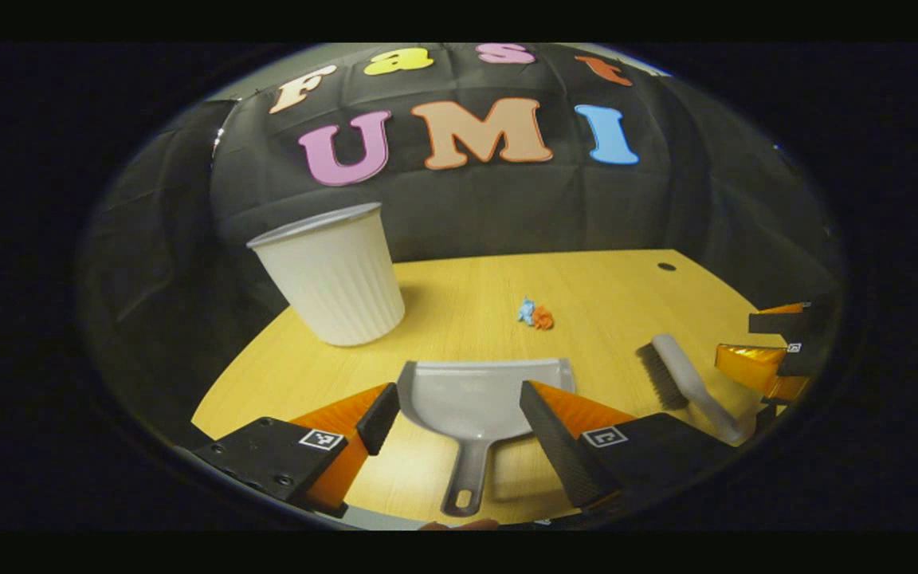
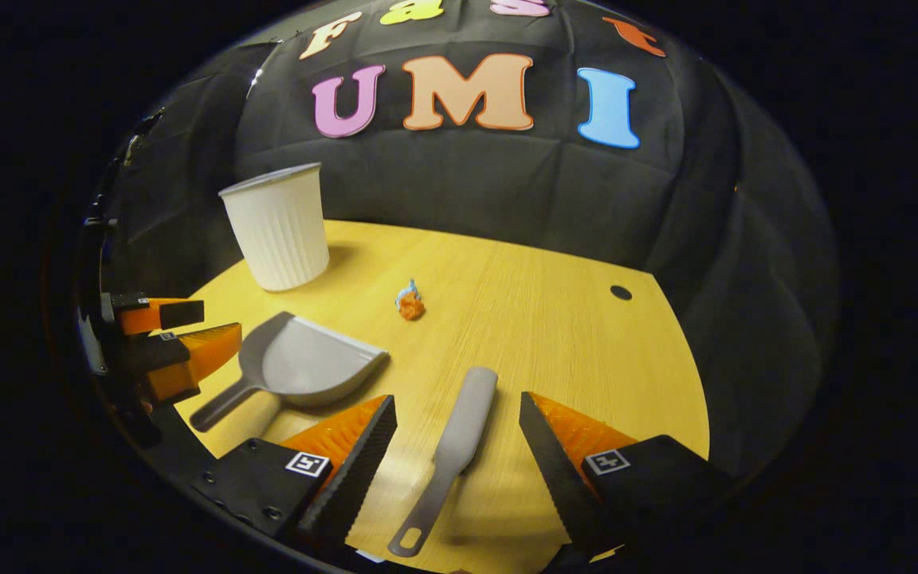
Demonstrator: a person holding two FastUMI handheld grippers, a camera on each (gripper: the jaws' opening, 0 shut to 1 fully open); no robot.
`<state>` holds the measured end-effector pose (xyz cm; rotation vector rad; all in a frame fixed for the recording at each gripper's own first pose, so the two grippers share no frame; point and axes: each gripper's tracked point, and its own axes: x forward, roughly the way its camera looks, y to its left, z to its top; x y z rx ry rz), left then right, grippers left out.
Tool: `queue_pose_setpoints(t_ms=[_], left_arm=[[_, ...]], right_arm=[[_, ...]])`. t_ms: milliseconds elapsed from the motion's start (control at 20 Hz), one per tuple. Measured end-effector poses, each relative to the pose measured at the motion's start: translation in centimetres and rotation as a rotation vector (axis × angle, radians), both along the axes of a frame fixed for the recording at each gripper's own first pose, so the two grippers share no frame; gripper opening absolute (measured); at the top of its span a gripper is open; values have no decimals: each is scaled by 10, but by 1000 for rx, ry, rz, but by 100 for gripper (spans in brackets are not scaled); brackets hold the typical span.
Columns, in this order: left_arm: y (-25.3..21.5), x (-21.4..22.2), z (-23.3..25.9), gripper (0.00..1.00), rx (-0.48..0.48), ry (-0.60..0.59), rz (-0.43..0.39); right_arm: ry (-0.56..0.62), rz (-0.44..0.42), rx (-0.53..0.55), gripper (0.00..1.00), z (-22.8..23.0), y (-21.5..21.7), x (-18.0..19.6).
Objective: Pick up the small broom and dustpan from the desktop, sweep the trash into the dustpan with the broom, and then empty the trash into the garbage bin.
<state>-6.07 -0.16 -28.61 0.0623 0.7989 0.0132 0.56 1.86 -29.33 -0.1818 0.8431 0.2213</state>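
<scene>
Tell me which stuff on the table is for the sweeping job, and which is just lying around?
For the job:
- grey plastic dustpan
- small grey broom
- crumpled orange and blue trash
- white ribbed garbage bin
- open left gripper
- open right gripper

Just there:
- yellow wooden desktop
- small dark hole in the desktop

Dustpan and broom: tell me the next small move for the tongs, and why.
Probably lower both tongs and close them on the handles. The left tongs stand open with the dustpan handle lying between their fingers, and the right tongs stand open astride the broom. Both tools lie flat on the desk, ungripped, and the trash is unswept.
</scene>
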Motion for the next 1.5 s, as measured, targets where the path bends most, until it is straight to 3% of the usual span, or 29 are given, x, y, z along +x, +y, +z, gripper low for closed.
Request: queue_pose_setpoints(t_ms=[250, 350, 400, 450, 500, 600, 800, 900, 950, 1000, 1050, 1200, 1300, 1500], left_arm=[[1, -26, -35, 94, 28, 134, -27], [-1, -39, -46, 100, 21, 182, -21], [-6, -46, -53, 87, 17, 206, -21], [-7, -52, -58, 87, 12, 231, -22], [-8, -57, -64, 95, 7, 258, -28], [-6, -65, -73, 95, 14, 316, -36], [-19, -77, -87, 93, -41, 427, -66], [-20, -82, -94, 81, -60, 464, -54], [-22, -78, -94, 62, -77, 457, -44], [-20, -77, -97, 54, -79, 463, -28], [-23, -78, -96, 34, -79, 474, -37], [-22, -69, -93, 29, -44, 451, -86], [-21, -54, -85, 27, -29, 414, -160], [-10, -22, -76, 27, 42, 347, -277]], right_arm=[[154, 17, -54, 100, -44, -3, -25], [227, 22, -68, 100, -60, -4, -36], [264, 23, -78, 100, -67, -5, -41], [297, 26, -89, 100, -72, -7, -44], [322, 29, -101, 100, -78, -8, -47], [378, 42, -120, 100, -85, -9, -54], [476, 70, -131, 87, -95, -9, -66], [463, 52, -181, 52, -96, -21, -60], [471, 69, -177, 35, -96, -23, -58], [490, 79, -183, 30, -98, -24, -59], [470, 92, -186, 29, -98, -24, -56], [418, 108, -171, 25, -94, -24, -49], [400, 104, -152, 22, -90, -24, -35], [328, 68, -124, 21, -71, -23, 27]])
